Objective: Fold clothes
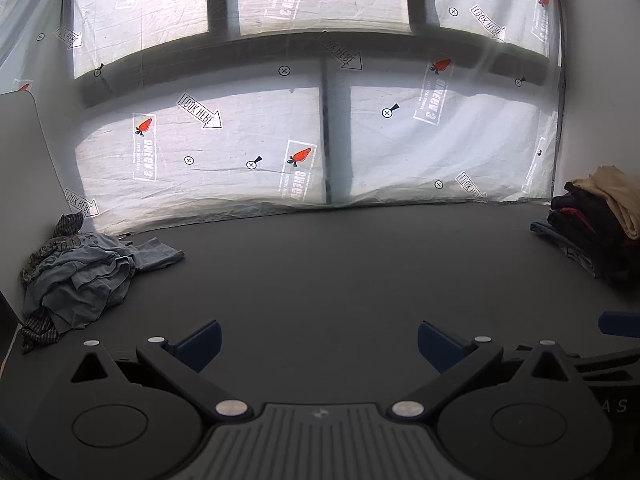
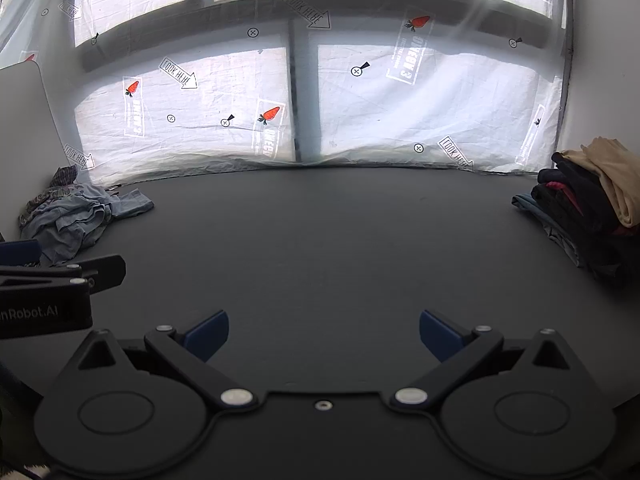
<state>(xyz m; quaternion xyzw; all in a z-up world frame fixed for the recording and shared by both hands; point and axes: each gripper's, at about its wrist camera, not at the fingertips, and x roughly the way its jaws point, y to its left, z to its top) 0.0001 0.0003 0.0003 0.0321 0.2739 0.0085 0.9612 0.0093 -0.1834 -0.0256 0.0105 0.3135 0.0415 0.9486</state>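
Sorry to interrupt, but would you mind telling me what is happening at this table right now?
A person holds two grippers over a dark table for a clothes-folding job. Both the left gripper and the right gripper are open and empty, hovering above the bare middle of the table. A crumpled heap of unfolded clothes lies at the far left, and a stack of folded clothes sits at the far right. Nothing is being gripped at this moment.

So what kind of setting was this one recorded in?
Likely a makeshift indoor recording station, not a lived-in room: a dark table against windows covered by printed plastic sheeting, a crumpled clothes pile left, a folded stack right.
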